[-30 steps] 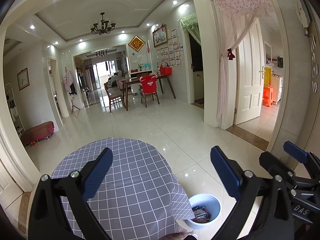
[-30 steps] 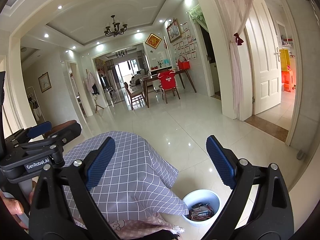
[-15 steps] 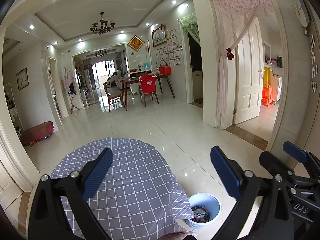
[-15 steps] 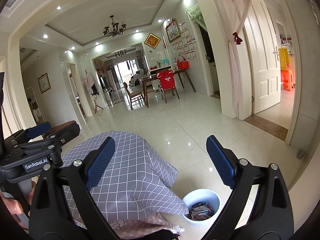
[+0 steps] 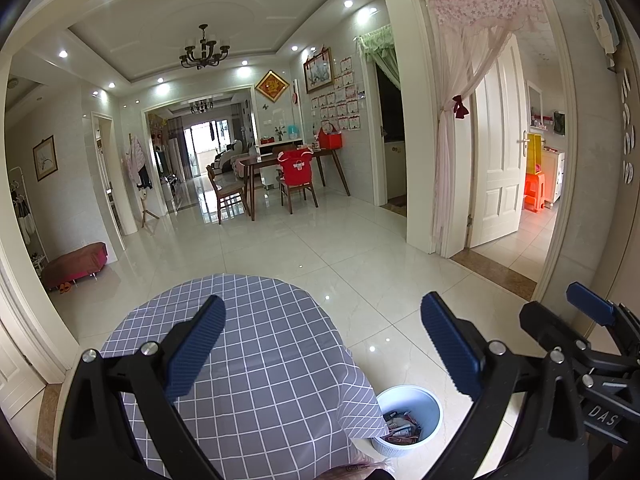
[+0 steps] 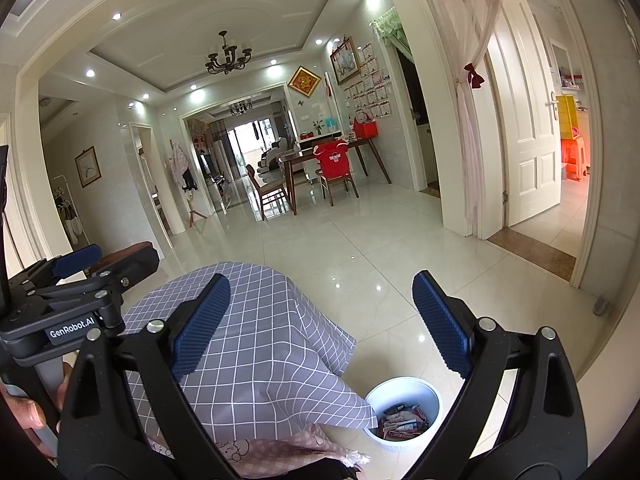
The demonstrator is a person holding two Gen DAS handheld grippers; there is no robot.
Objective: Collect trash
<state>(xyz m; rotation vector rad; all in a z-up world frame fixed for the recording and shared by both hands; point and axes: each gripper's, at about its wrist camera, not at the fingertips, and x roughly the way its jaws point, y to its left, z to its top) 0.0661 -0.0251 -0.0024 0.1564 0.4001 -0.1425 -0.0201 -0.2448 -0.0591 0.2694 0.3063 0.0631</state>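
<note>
A white round trash bin (image 5: pixel 414 404) stands on the tiled floor beside the table, with wrappers (image 5: pixel 400 426) inside; it also shows in the right wrist view (image 6: pixel 404 394). A small table with a grey checked cloth (image 5: pixel 256 352) is below both grippers and shows in the right wrist view too (image 6: pixel 260 344). I see no trash on the cloth. My left gripper (image 5: pixel 320 344) is open and empty, held above the table. My right gripper (image 6: pixel 320 324) is open and empty, held above the table to the right of the left one (image 6: pixel 76 280).
A shiny tiled floor (image 5: pixel 340 256) stretches ahead to a dining table with chairs (image 5: pixel 288 176). A white door (image 5: pixel 500 152) stands open on the right behind a pink curtain. A low red bench (image 5: pixel 74 264) is at the left wall.
</note>
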